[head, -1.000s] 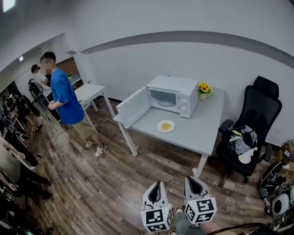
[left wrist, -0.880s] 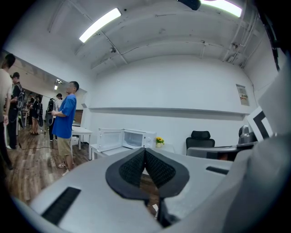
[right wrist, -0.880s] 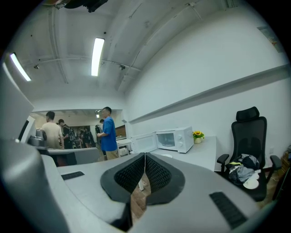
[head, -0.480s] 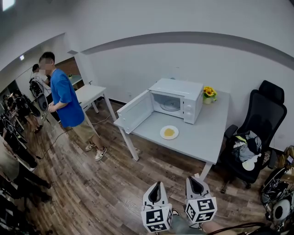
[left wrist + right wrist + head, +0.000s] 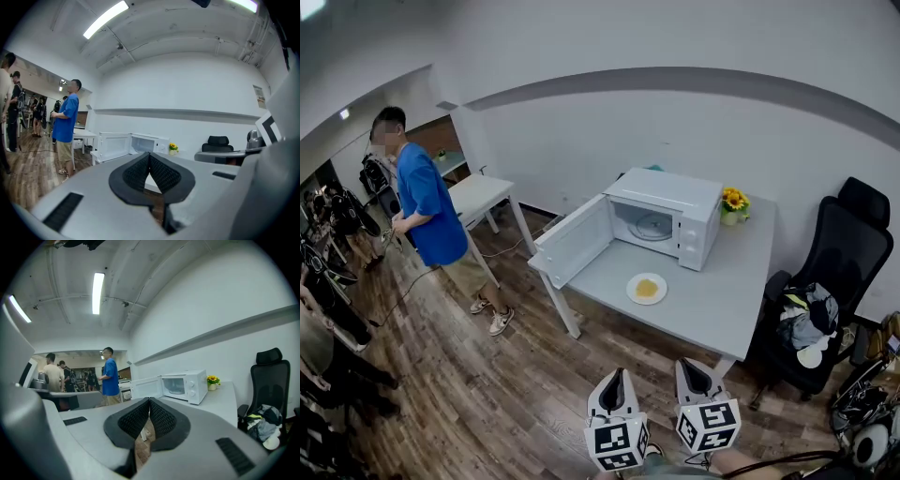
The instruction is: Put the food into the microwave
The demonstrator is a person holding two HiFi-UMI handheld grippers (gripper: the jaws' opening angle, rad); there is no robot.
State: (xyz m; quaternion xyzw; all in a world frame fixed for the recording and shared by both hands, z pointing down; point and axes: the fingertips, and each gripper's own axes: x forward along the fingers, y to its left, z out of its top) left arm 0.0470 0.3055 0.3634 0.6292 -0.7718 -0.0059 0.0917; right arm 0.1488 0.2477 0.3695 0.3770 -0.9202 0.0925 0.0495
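A white microwave [image 5: 670, 216] stands on the grey table [image 5: 712, 300] with its door [image 5: 574, 241] swung open to the left; it also shows in the left gripper view [image 5: 140, 144] and the right gripper view [image 5: 183, 385]. A white plate with yellow food [image 5: 646, 289] lies on the table in front of it. My left gripper [image 5: 614, 380] and right gripper [image 5: 694, 370] hang side by side over the floor, well short of the table. Both are shut, tips touching, with nothing held.
A small pot of yellow flowers [image 5: 732, 204] stands right of the microwave. A black office chair [image 5: 820, 300] with clothes on it is at the table's right end. A person in a blue shirt [image 5: 427, 211] stands left by a second white table [image 5: 480, 195]. More people stand at far left.
The table and microwave have shifted right and lower in the head view as I move. The grippers stay shut and low in the frame.
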